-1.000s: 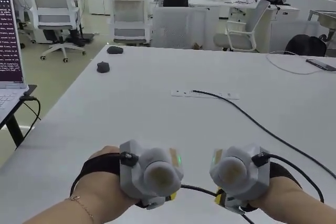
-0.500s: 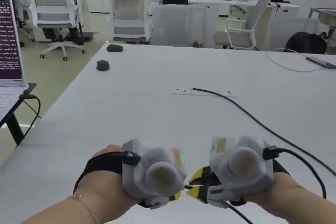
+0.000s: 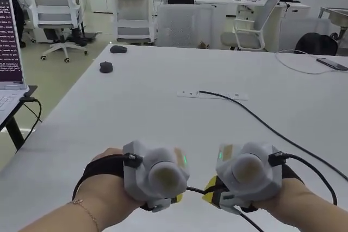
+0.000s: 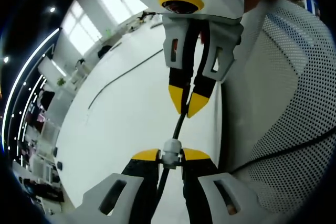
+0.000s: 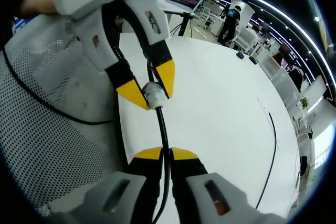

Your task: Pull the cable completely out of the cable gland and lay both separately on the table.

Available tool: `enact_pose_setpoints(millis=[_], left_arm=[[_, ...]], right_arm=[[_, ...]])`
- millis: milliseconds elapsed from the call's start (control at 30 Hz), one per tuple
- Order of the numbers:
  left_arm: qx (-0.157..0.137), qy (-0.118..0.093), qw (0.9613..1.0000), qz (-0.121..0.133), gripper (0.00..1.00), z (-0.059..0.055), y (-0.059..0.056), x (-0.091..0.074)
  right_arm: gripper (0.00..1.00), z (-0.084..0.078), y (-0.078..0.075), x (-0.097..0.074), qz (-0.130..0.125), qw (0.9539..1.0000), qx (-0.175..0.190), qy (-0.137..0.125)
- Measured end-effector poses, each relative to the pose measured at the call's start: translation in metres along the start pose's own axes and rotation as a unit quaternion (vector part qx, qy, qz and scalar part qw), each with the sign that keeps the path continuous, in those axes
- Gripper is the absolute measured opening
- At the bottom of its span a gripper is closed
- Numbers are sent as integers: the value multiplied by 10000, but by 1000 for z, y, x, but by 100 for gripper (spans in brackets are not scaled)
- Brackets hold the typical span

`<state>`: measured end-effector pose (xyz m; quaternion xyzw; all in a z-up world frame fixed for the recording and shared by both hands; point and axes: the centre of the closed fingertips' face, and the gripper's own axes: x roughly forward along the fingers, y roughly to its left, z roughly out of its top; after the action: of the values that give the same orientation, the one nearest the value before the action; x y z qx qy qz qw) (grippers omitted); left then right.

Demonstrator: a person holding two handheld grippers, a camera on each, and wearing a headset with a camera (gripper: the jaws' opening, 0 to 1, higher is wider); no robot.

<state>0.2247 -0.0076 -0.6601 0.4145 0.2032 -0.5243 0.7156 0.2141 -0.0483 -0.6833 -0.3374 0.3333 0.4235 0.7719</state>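
A small grey cable gland [image 4: 169, 149] sits on a black cable [image 4: 178, 127]. My left gripper [image 4: 170, 156] is shut on the gland. My right gripper [image 5: 164, 153] is shut on the cable [image 5: 162, 124] a short way from the gland [image 5: 153, 94]. In the head view the left gripper [image 3: 176, 196] and right gripper [image 3: 211, 193] are held side by side just above the table's near edge. A short stretch of cable [image 3: 196, 190] shows between them. The cable still passes through the gland.
On the white table [image 3: 163, 118] lies a white power strip [image 3: 187, 95] with a black cord [image 3: 261, 123] running to the right. Two mice [image 3: 106, 67] sit far left, a phone [image 3: 331, 65] far right. A laptop [image 3: 8, 42] stands left of the table.
The right gripper has moved left along the cable towards the left gripper, so the stretch of cable between them is shorter than a second ago. Both remain shut.
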Motion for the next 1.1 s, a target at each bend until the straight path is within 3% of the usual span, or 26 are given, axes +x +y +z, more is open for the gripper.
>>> enact_pose_setpoints(millis=[100, 200, 300, 467, 633, 733, 900, 1100], left_arm=[[22, 59, 10000, 22, 16, -2, 1, 0], [-31, 20, 10000, 28, 16, -1, 2, 0], [-7, 41, 10000, 38, 16, -1, 1, 0], [-25, 17, 10000, 19, 16, 0, 1, 0], [-55, -41, 10000, 24, 16, 2, 1, 0], [-25, 22, 10000, 46, 16, 0, 2, 0], [-120, -30, 9999, 37, 16, 1, 3, -1], [-91, 5, 10000, 32, 16, 0, 2, 0]], right_arm=[[3, -19, -4, 0, -100, 9990, -20, 438], [3, -27, -5, 1, -76, 9983, 50, 573], [6, -24, -4, 0, -74, 9985, 26, 539], [11, -2, -1, -1, -10, 10000, -2, 22], [3, -1, 1, -1, 37, 10000, -28, -21], [3, -7, -2, 0, -42, 9999, -45, 109], [3, -30, -9, 0, -195, 9977, -56, 649], [3, -41, -16, -3, -331, 9956, 174, 859]])
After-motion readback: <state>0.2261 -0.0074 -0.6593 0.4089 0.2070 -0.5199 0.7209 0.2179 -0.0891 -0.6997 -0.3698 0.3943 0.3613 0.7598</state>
